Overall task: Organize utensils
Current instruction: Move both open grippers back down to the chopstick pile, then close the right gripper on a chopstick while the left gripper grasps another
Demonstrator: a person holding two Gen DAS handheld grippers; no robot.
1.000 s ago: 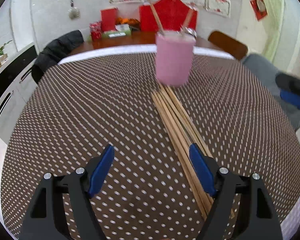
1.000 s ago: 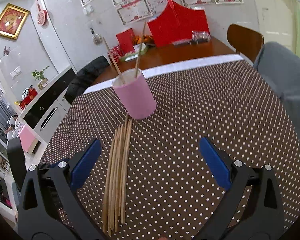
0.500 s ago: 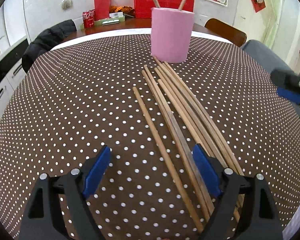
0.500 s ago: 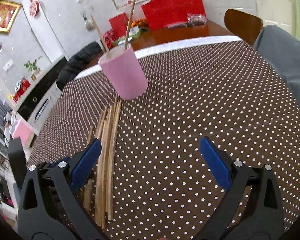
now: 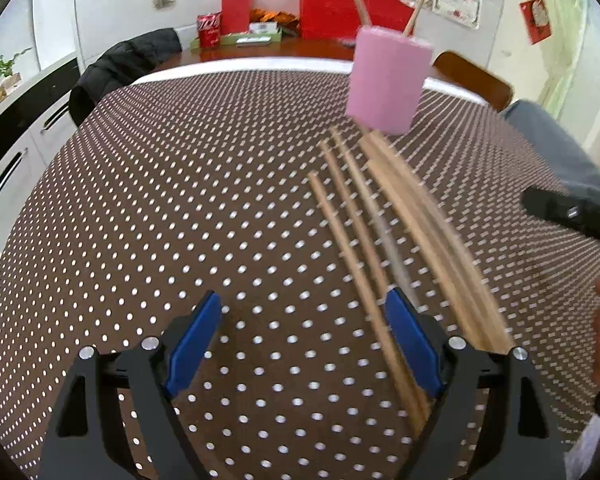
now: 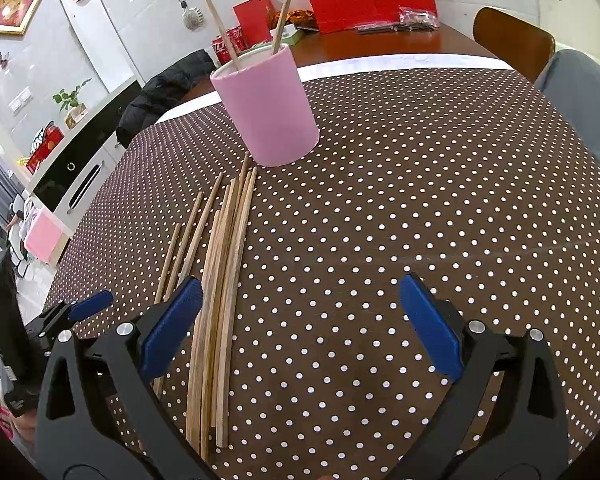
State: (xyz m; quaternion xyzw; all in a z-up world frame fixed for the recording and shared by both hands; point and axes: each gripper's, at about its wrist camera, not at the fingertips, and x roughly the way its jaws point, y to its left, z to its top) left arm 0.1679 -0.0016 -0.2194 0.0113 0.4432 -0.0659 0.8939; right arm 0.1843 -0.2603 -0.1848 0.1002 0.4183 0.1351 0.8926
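On the dotted tablecloth (image 6: 420,184) lies a fan of wooden chopsticks (image 6: 220,280), tips reaching toward the pink cup (image 6: 266,108) — two more chopsticks stand inside it. Left gripper (image 5: 304,344) hangs wide apart, its jaws having just spread further, nothing between them. Right gripper (image 6: 300,320) gapes too — its left pad over the bundle's edge, gripping nothing.
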